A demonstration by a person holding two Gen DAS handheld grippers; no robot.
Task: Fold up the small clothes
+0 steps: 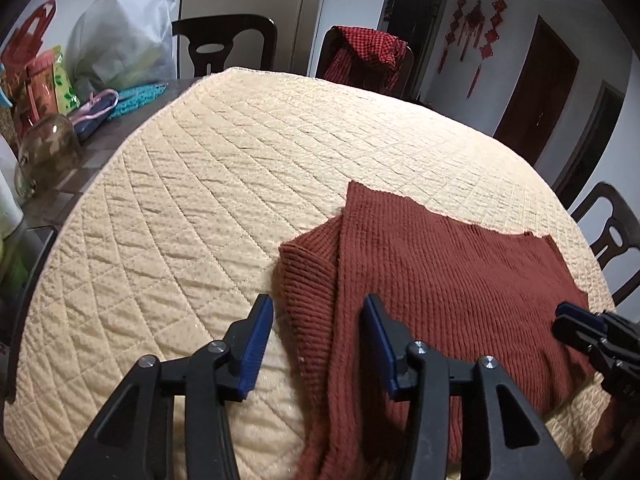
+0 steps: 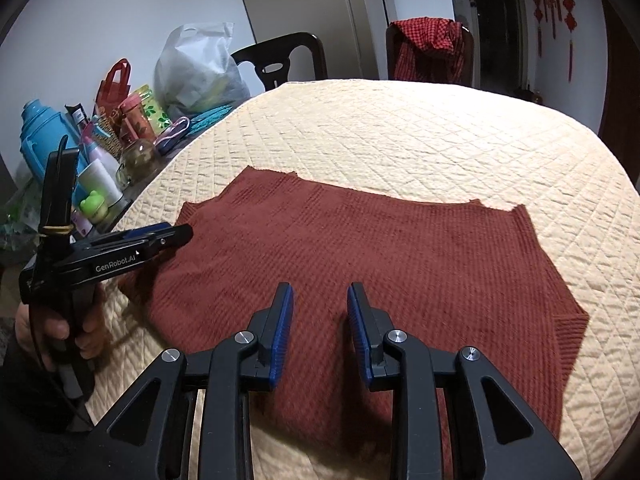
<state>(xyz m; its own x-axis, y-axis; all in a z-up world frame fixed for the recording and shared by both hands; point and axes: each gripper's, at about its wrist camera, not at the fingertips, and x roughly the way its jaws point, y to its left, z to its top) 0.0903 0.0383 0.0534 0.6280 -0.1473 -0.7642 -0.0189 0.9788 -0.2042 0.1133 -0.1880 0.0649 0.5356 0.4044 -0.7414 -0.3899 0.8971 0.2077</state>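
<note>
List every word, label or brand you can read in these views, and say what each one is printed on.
"GenRobot.AI": white lettering on the black side of the left tongs, seen from the right wrist view.
Faint embossed characters on the right tongs at the left wrist view's edge: too blurred to read.
Labels on the bottles and the packets at the table's far side: too small to read.

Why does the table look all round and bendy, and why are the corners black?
Both wrist views use fisheye lenses: they bulge the quilted cover into a dome and leave dark corners. In the right wrist view, light falls brightly on the cover's far side; the red sweater stays sharp.
</note>
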